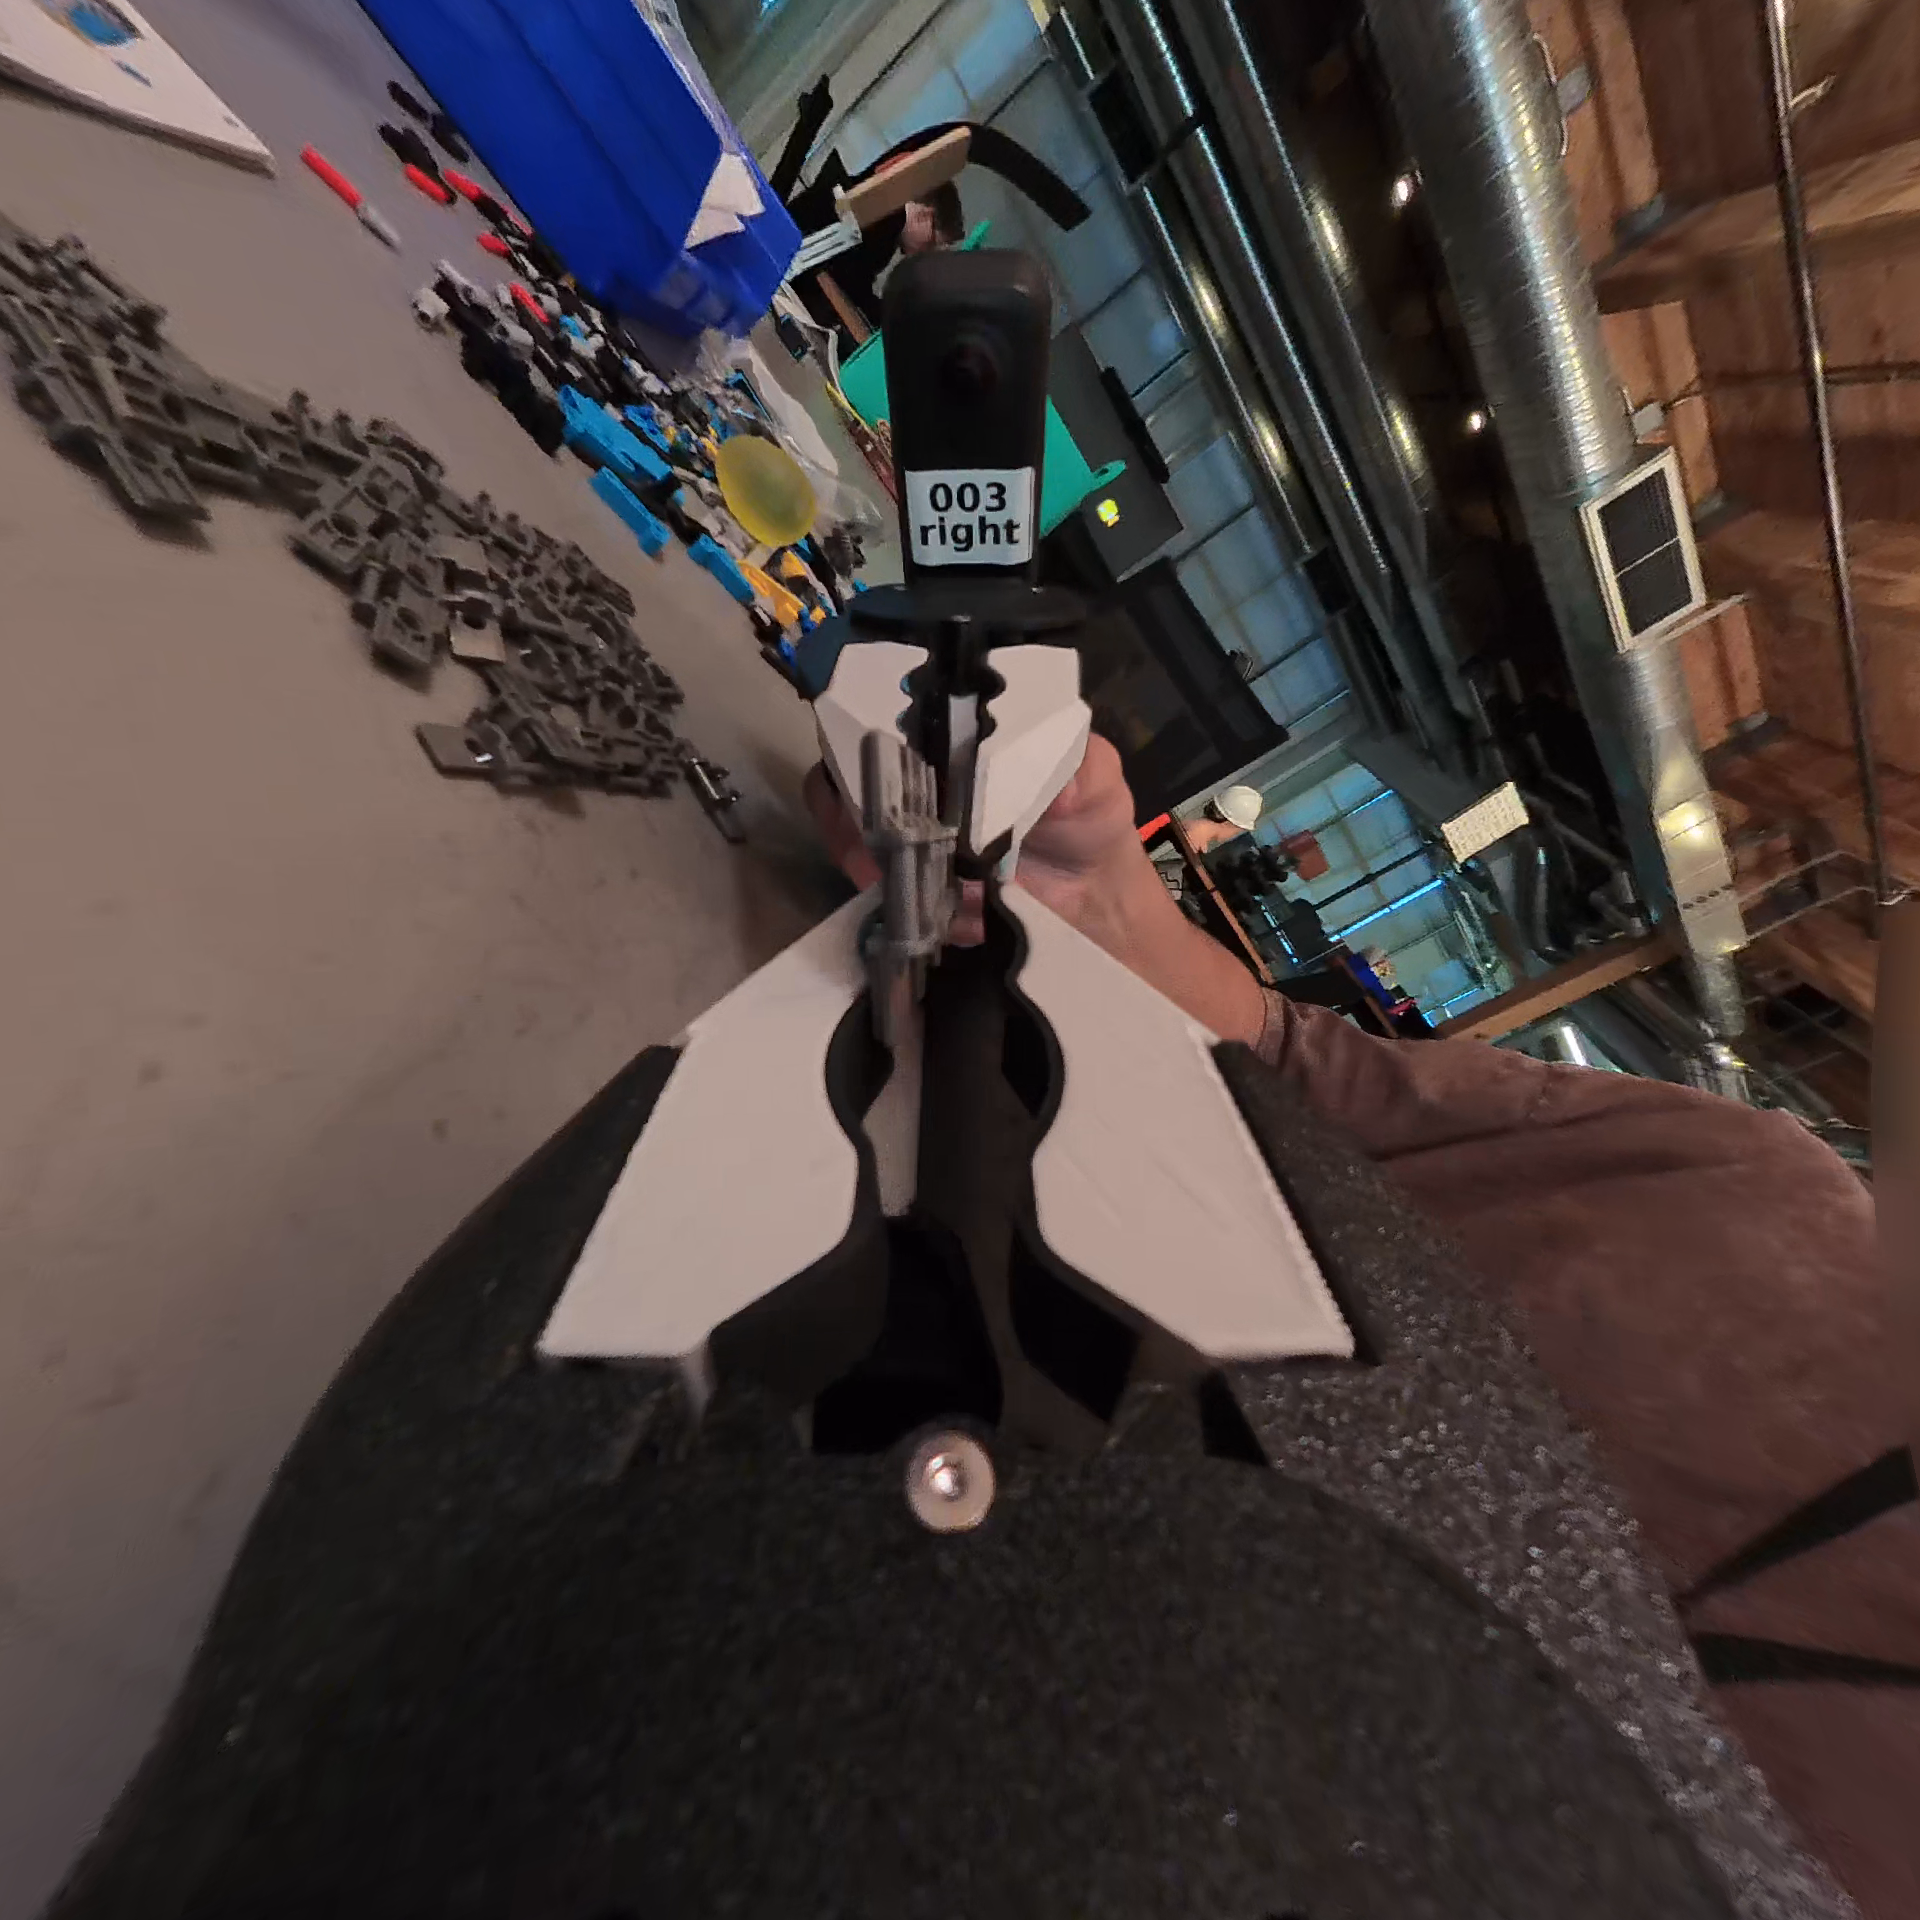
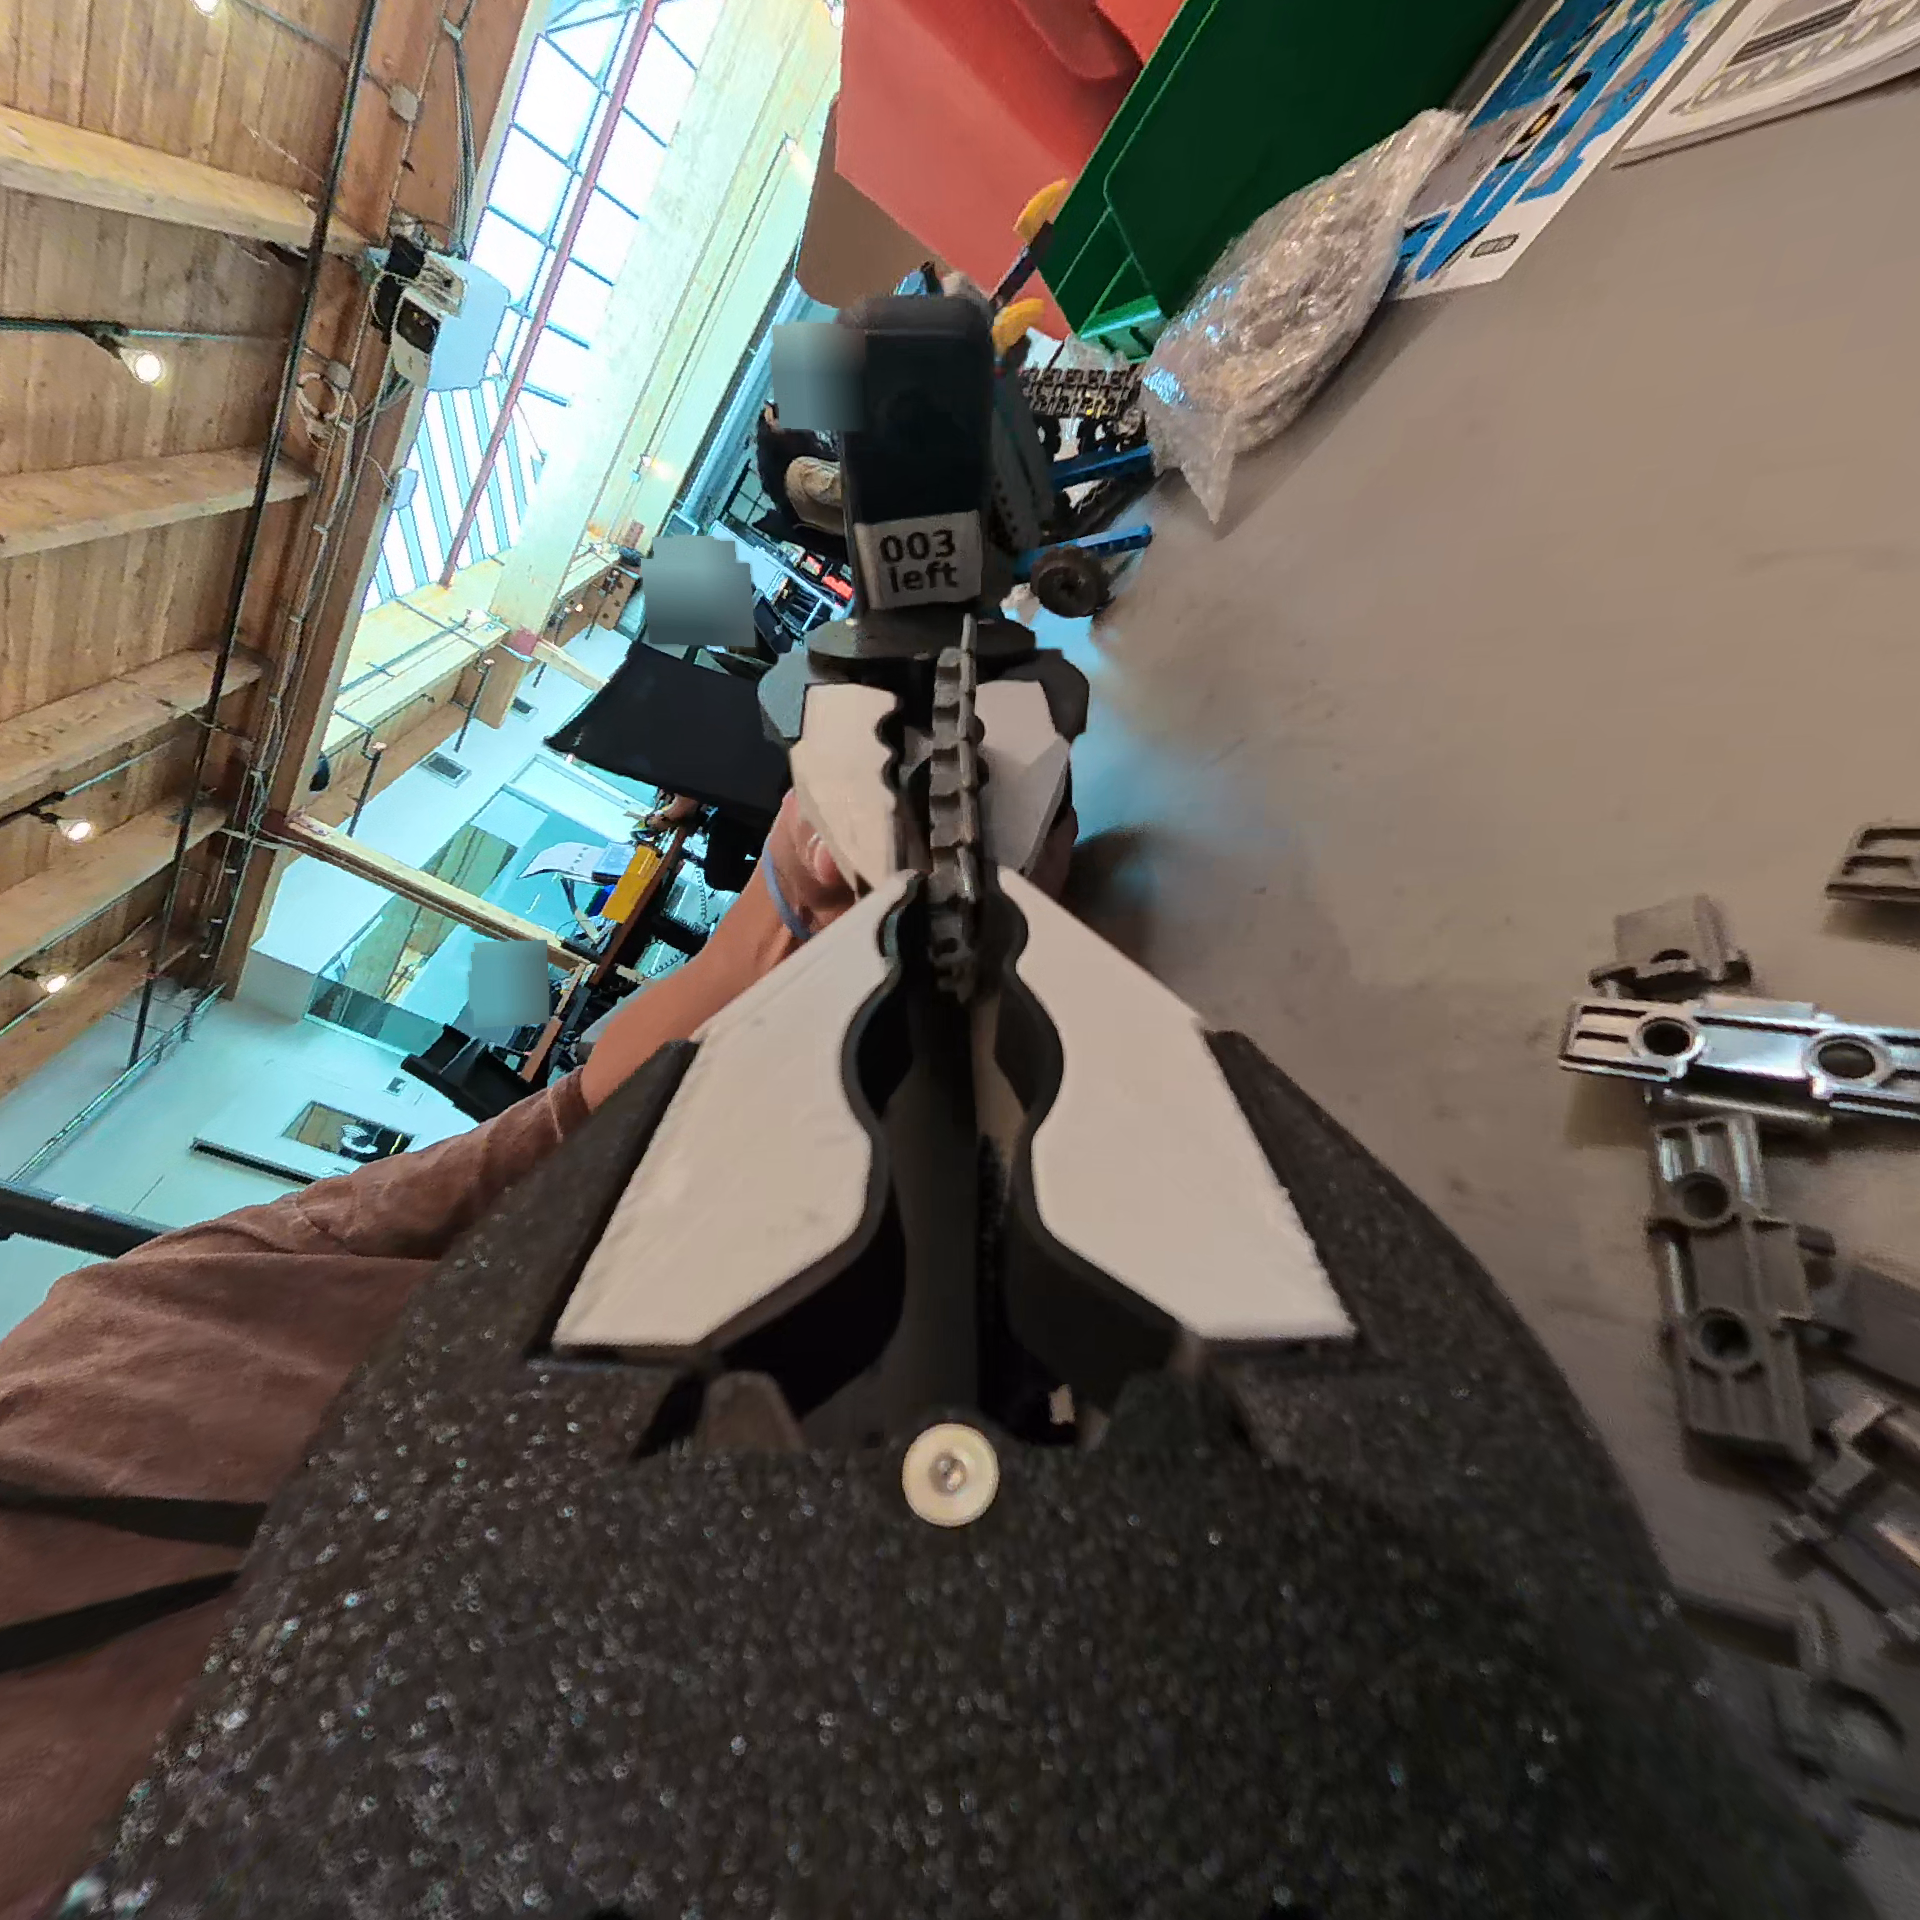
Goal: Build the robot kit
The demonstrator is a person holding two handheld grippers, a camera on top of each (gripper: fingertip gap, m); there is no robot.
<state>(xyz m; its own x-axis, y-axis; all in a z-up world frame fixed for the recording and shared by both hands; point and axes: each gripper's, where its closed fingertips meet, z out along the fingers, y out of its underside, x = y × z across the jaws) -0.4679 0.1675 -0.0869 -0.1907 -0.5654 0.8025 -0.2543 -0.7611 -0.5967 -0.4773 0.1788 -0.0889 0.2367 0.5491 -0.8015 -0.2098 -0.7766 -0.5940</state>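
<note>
My left gripper (image 1: 930, 920) and my right gripper (image 1: 943, 717) face each other tip to tip above a grey table (image 1: 260, 1039). A short grey toothed strip of plastic links (image 1: 902, 831) runs between them. The left gripper's white fingers (image 1: 769, 1091) are shut on its near end. In the right wrist view my right gripper (image 2: 951, 914) is shut on the same strip (image 2: 951, 821), which runs on into the jaws of the left gripper (image 2: 935, 748). A hand in a brown sleeve (image 1: 1558, 1195) holds the right gripper.
A pile of loose grey links (image 1: 364, 540) lies on the table, and more links (image 2: 1745, 1049) show in the right wrist view. Small blue, black and red parts (image 1: 623, 416) and a blue bin (image 1: 582, 135) stand farther back. A plastic bag (image 2: 1278, 322) lies by green (image 2: 1247, 135) and red bins (image 2: 956, 125). Only a small space, under 4 cm, lies between the two pairs of fingers.
</note>
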